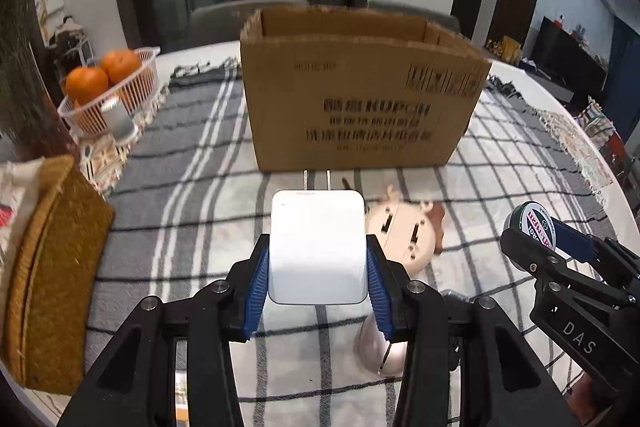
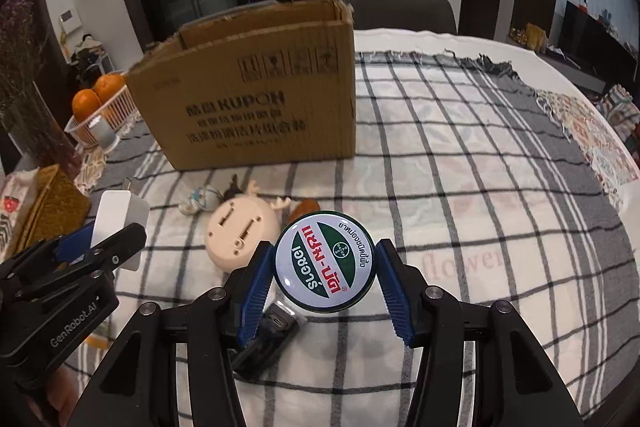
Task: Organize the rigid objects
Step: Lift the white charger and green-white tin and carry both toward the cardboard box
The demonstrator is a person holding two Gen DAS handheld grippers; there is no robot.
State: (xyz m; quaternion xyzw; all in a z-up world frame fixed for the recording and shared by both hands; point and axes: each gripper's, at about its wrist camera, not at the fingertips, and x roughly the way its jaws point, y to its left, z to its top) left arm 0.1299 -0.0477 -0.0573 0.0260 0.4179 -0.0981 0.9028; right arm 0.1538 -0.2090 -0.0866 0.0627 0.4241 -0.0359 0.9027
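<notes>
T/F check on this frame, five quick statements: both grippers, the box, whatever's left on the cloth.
1. The left gripper is shut on the white charger. True.
2. The right gripper is open and holds nothing. False: it is shut on the round balm tin.
3. The cardboard box is open at the top. True.
4. The beige round toy is already inside the box. False: it lies on the checked cloth, in front of the box.
5. The white basket holds apples. False: it holds oranges.
</notes>
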